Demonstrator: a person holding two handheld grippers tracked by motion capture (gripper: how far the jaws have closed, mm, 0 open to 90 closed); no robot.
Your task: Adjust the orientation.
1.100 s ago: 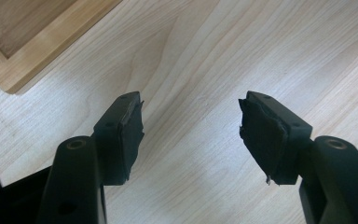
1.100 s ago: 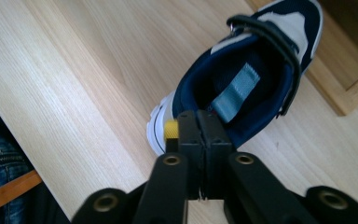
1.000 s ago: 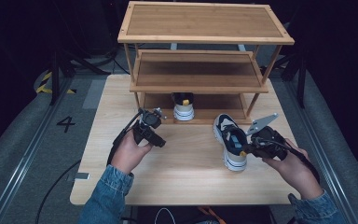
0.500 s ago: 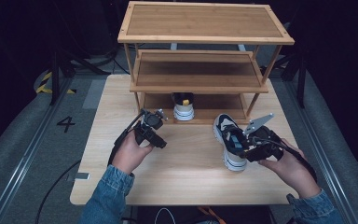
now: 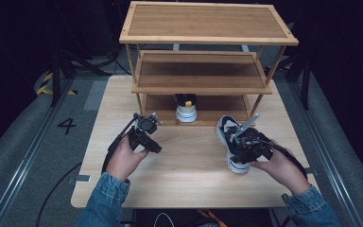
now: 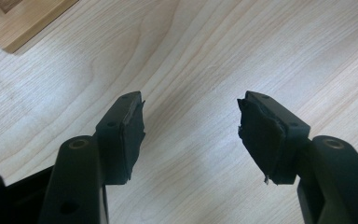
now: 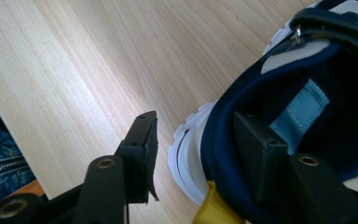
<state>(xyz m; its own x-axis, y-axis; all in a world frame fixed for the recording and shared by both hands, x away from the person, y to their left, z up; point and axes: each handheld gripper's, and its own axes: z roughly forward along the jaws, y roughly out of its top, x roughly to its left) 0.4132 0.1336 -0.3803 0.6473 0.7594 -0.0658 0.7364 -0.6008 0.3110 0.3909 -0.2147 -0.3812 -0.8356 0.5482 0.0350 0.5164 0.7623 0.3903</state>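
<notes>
A navy and white sneaker (image 5: 225,127) lies on the table at the right, toe toward the rack. My right gripper (image 5: 240,155) is at its heel. In the right gripper view the gripper (image 7: 198,126) straddles the sneaker's (image 7: 307,84) heel collar, one jaw inside the opening and the other outside, off the white sole. Its jaws have just opened wide and eased in slightly, and they do not press on the heel. My left gripper (image 5: 154,147) hovers over bare table at the left. In the left gripper view its jaws (image 6: 191,116) stand open with nothing between them.
A three-tier bamboo rack (image 5: 203,71) stands at the back of the table (image 5: 189,179). A matching sneaker (image 5: 186,108) sits heel-out on its bottom shelf. A yellow pull tab (image 7: 212,207) hangs at the near sneaker's heel. Dark floor surrounds the table.
My right hand has moved left and down, bringing its gripper over the sneaker's heel. The left hand and both sneakers have stayed put.
</notes>
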